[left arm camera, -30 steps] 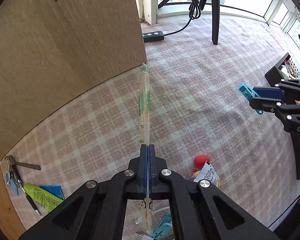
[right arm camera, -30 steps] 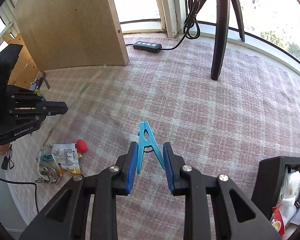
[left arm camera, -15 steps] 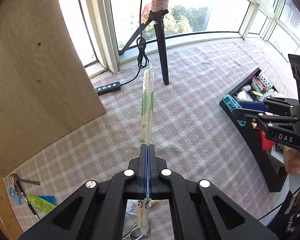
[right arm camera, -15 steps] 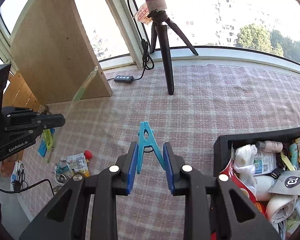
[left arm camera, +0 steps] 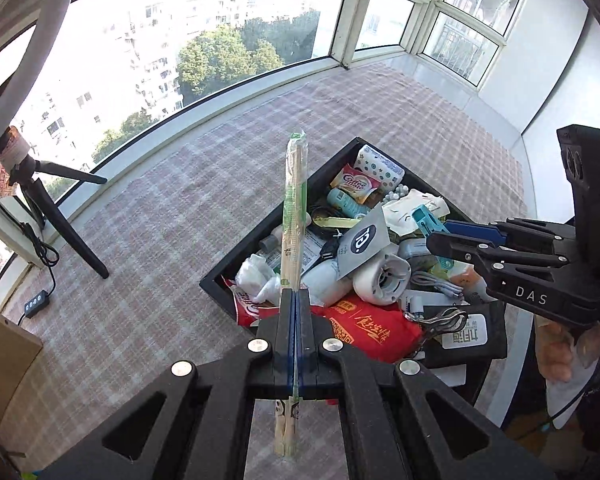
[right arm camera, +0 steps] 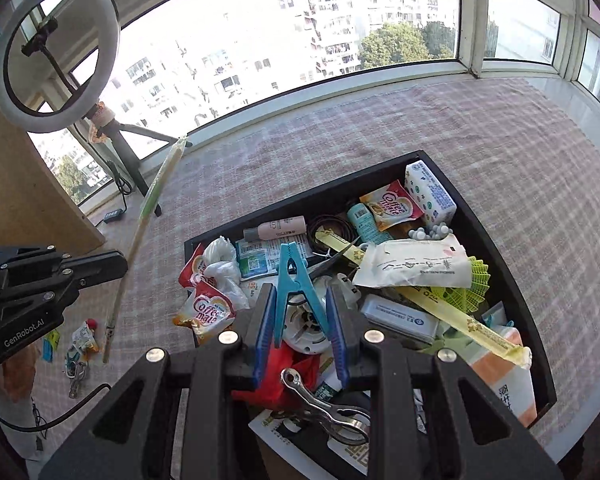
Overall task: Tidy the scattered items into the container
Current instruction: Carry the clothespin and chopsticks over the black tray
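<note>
Left gripper (left arm camera: 296,308) pinching wrapped chopsticks (left arm camera: 293,216), long axis along fingers, right gripper (right arm camera: 300,312) clamping blue clothespin (right arm camera: 294,276) nose-forward, above black container (right arm camera: 500,256)

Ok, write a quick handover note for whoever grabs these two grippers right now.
Left gripper: shut on the long wrapped pair of wooden chopsticks, beside the tray's near corner.
Right gripper: shut on the blue plastic clothespin, over the black rectangular tray.
Done: the tray already holds many items.
Left: release both items into the tray, then fetch the small packets and keys lying on the checked cloth.
</note>
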